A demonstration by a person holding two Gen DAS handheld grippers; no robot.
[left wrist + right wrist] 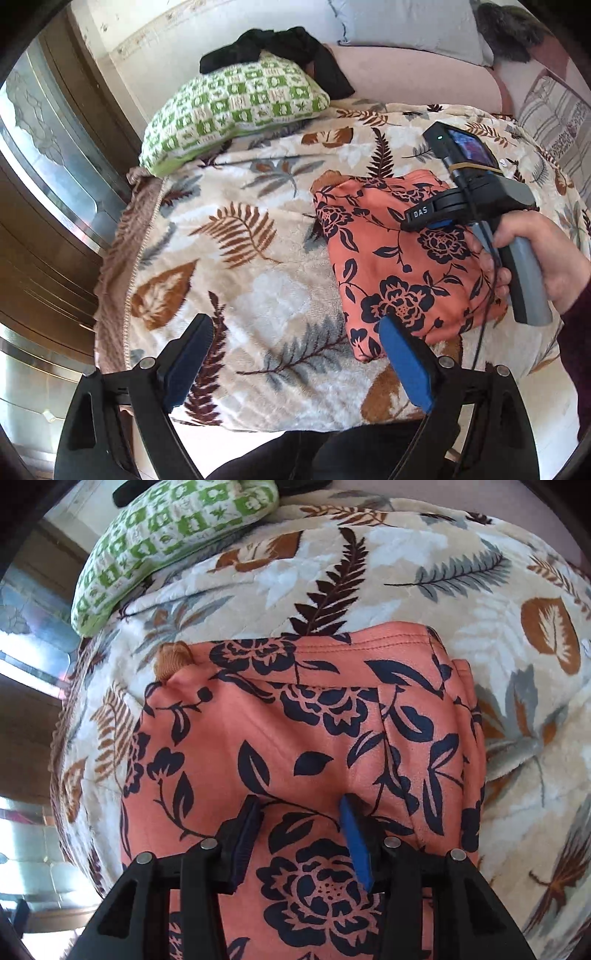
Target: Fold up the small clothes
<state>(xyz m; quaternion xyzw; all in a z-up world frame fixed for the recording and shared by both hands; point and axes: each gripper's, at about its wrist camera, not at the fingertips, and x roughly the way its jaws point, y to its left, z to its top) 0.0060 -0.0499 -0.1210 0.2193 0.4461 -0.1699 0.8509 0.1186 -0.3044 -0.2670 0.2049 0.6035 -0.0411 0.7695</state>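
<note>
Our left gripper (295,354) has black arms, blue pads and silver screws. At frame right, our right gripper (480,206) is grey-handled, marked "DAS", with a black cable, held by our bare hand (546,254) in a maroon sleeve (576,332).

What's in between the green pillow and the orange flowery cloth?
Only the leaf-print blanket. The left wrist view shows nothing else lying between the green pillow and the orange cloth.

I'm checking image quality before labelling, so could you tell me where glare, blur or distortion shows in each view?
Left wrist view: strong fisheye bending, bright glare on the cabinet door, folded floral garment sharp. Right wrist view: garment fills the frame, leaf-print blanket curves at the edges, overexposed patches at left.
</note>
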